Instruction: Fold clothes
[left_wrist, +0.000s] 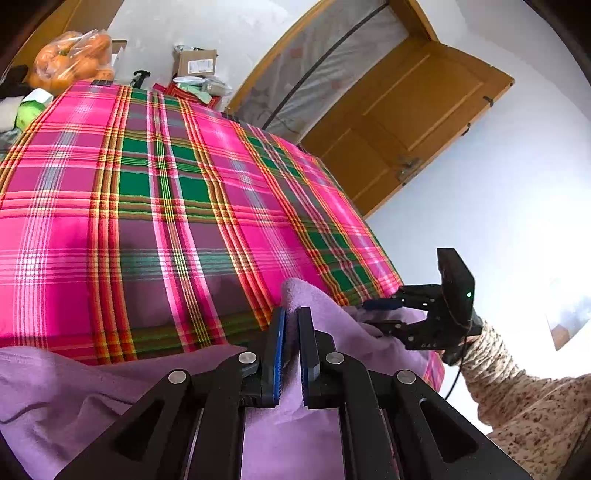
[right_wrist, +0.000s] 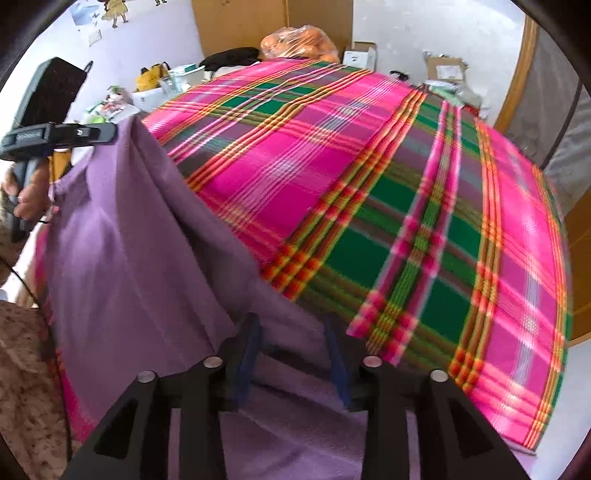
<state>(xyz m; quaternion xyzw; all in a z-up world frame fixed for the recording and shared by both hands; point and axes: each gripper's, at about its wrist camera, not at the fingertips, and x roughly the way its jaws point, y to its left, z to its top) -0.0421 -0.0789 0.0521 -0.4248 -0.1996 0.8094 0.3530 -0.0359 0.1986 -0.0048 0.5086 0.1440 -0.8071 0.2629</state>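
A purple garment (left_wrist: 110, 387) (right_wrist: 129, 240) hangs over the near edge of a bed covered by a pink and green plaid sheet (left_wrist: 184, 184) (right_wrist: 369, 184). My left gripper (left_wrist: 291, 314) is shut on a fold of the purple fabric, which bunches up between its blue pads. In the right wrist view the left gripper (right_wrist: 110, 133) holds that edge raised at the far left. My right gripper (right_wrist: 291, 332) (left_wrist: 382, 315) stands open near the bed's edge. Purple fabric lies loose between its fingers, and the pads do not press on it.
At the bed's far end sit an orange plastic bag (left_wrist: 74, 59) (right_wrist: 299, 40), cardboard boxes (left_wrist: 195, 62) and clutter. A wooden door (left_wrist: 406, 122) stands open beside the bed. A person's speckled sleeve (left_wrist: 517, 398) reaches in behind the right gripper.
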